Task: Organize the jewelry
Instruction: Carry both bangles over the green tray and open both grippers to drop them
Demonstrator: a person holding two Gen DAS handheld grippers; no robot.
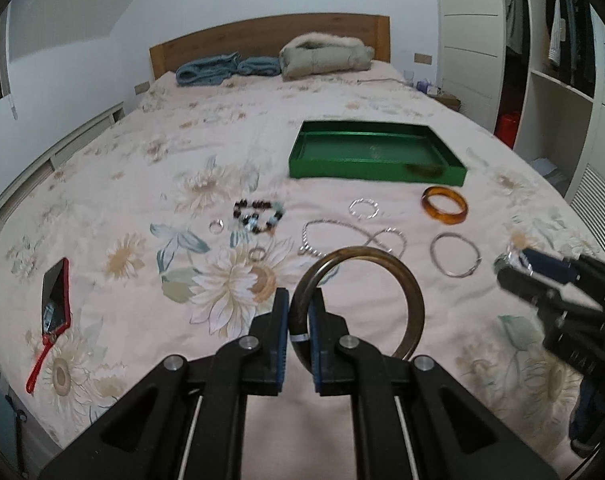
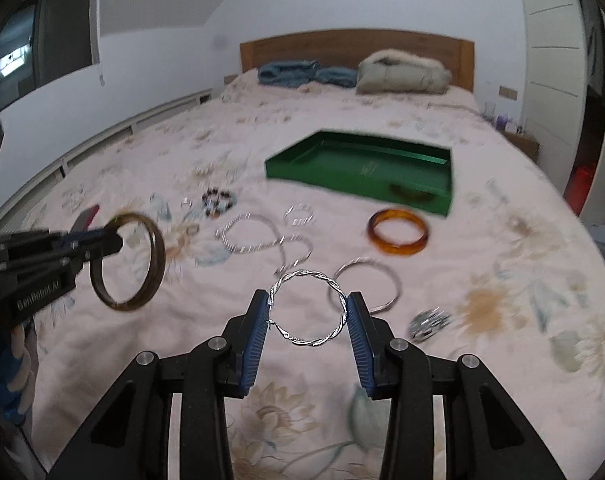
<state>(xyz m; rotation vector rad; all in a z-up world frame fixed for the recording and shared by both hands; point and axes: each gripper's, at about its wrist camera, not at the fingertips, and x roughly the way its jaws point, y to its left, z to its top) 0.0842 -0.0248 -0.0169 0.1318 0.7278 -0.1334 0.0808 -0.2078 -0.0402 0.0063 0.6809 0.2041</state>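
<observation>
My left gripper (image 1: 300, 300) is shut on a dark brown bangle (image 1: 416, 300) and holds it up above the flowered bedspread; the same gripper (image 2: 110, 240) and bangle (image 2: 156, 264) show at the left of the right wrist view. My right gripper (image 2: 308, 300) is shut on a twisted silver bangle (image 2: 302, 274), one pad on each side. A green tray (image 1: 366, 168) (image 2: 342, 176) lies further up the bed with a dark bangle (image 2: 410, 192) inside. Before it lie an amber bangle (image 1: 446, 220), a plain silver bangle (image 1: 434, 248), a silver chain (image 1: 342, 226) and beaded bracelets (image 1: 258, 216).
Two small rings (image 1: 216, 226) (image 1: 257, 254) lie left of the chain. A phone in a red case (image 1: 56, 296) rests near the bed's left edge. A sparkly piece (image 2: 428, 322) lies to my right. Folded clothes (image 1: 326, 56) sit by the headboard; a wardrobe (image 1: 554, 60) stands at the right.
</observation>
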